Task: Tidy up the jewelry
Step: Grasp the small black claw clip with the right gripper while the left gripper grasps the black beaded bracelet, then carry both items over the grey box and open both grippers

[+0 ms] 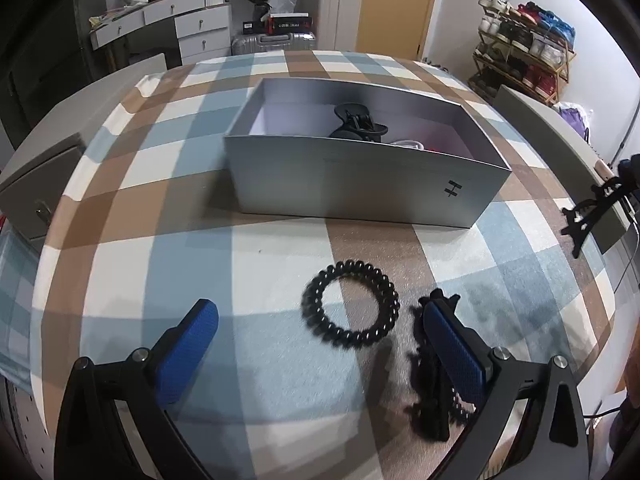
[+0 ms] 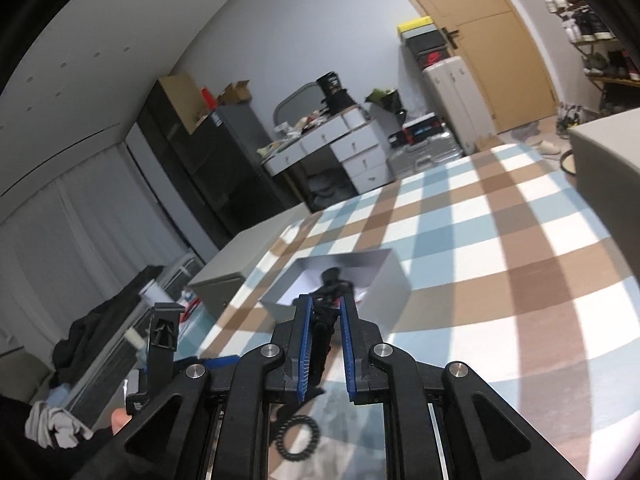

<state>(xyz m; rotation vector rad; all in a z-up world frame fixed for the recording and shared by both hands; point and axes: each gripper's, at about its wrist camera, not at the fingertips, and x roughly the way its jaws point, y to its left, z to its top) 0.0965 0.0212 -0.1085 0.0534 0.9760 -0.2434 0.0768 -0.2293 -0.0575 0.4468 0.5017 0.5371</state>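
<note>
A grey open box (image 1: 360, 184) stands on the plaid tablecloth (image 1: 160, 200) and holds a black claw clip (image 1: 356, 122). A black spiral hair tie (image 1: 351, 305) lies in front of it, between my left gripper's (image 1: 320, 344) open blue fingers. Another black clip (image 1: 430, 380) lies under the left gripper's right finger. In the right wrist view my right gripper (image 2: 325, 312) is shut on a black hair clip (image 2: 323, 328), held above the table near the box (image 2: 340, 288). The spiral tie (image 2: 297, 438) shows below it.
Grey cabinets (image 1: 36, 176) flank the table left and right. A white dresser (image 1: 188, 24), suitcases (image 1: 276, 42) and a shoe rack (image 1: 524, 52) stand beyond the far edge. The right gripper (image 1: 596, 208) shows at the left wrist view's right edge.
</note>
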